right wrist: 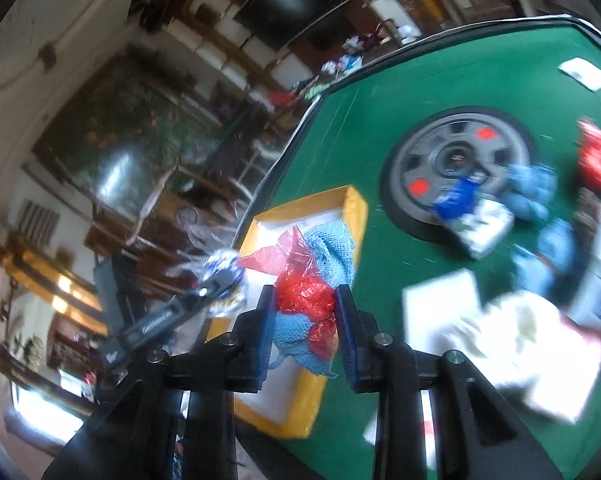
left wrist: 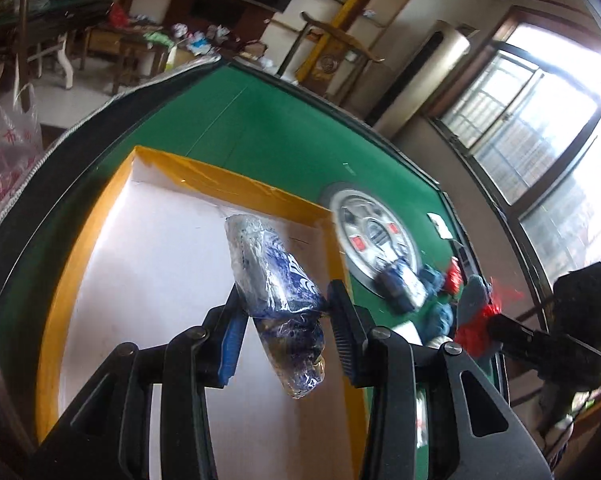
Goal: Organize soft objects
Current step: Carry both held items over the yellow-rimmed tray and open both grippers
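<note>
My left gripper is shut on a blue-and-white packet in clear plastic wrap and holds it above the yellow-rimmed white box. My right gripper is shut on a bundle of light blue knitted cloth and red plastic bag, held over the same box. The left gripper with its packet shows at the box's left side in the right wrist view. The right gripper with its bundle shows at the right in the left wrist view.
The box sits on a green felt table with a round grey centre dial. More soft items lie by the dial: blue packets, blue cloths, a red bag, white packets. A window lies beyond the table.
</note>
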Demonstrator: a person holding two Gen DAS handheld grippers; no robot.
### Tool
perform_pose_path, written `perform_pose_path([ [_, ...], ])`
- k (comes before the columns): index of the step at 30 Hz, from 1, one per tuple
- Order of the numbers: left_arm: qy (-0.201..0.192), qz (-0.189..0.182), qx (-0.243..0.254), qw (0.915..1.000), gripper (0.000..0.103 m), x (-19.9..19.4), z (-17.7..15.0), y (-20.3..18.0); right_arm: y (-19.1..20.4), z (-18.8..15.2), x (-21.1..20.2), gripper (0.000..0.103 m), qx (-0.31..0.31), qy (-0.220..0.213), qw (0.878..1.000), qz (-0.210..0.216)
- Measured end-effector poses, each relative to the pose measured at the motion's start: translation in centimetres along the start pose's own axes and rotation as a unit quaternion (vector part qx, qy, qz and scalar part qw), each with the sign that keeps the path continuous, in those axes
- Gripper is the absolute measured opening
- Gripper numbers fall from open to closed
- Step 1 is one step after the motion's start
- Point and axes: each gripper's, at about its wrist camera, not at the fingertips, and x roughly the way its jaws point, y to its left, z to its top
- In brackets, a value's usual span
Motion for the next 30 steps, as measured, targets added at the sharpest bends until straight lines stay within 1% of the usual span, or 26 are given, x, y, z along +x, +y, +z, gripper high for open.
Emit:
perform_pose_path([
  [4,0.017,0.008,-0.019,0.9996,0.037,3.0,0.9,1.4,2.3,1.3,5.4,0.026,-0.036,0.03,0.998,-0.041],
  [7,0.019,0.007,-0.035,0.9992,0.037,4.6,1.5,2.0,2.8,2.1,8.8,0.026,-0.043,0.051,0.996,-0.065],
  [11,0.022,-0.016,-0.063,0.9976,0.046,6.0,2.1,2.9,2.5,2.9,11.9,0.026,-0.048,0.066,0.992,-0.099],
  [14,0.02,-0.029,-0.077,0.9964,0.046,6.1,2.3,3.2,2.4,3.4,13.2,0.026,-0.053,0.067,0.989,-0.122],
  [18,0.003,-0.031,-0.085,0.9959,0.046,4.9,2.2,3.5,2.0,4.1,14.2,0.029,-0.06,0.069,0.985,-0.146],
  [19,-0.001,-0.029,-0.088,0.9957,0.047,4.5,2.2,3.5,1.9,4.3,14.4,0.03,-0.058,0.068,0.985,-0.15],
  [21,-0.015,-0.027,-0.092,0.9952,0.054,3.2,2.0,3.6,1.7,4.6,14.3,0.034,-0.052,0.062,0.985,-0.153],
  [22,-0.021,-0.025,-0.094,0.9951,0.058,2.7,1.9,3.6,1.7,4.8,14.4,0.039,-0.051,0.059,0.986,-0.151],
  [23,-0.027,-0.022,-0.096,0.9947,0.059,2.1,1.7,3.7,1.8,4.9,14.3,0.047,-0.054,0.055,0.986,-0.15],
  [24,-0.031,-0.023,-0.1,0.9943,0.059,1.4,1.4,3.8,2.0,5.0,14.3,0.05,-0.06,0.051,0.984,-0.16],
  [26,-0.037,-0.027,-0.107,0.9932,0.059,0.2,0.8,3.9,2.7,5.0,13.7,0.051,-0.076,0.032,0.981,-0.175],
  [30,-0.064,-0.029,-0.106,0.9919,0.059,-3.1,-0.9,4.4,4.1,4.5,12.8,0.052,-0.097,0.02,0.984,-0.147],
])
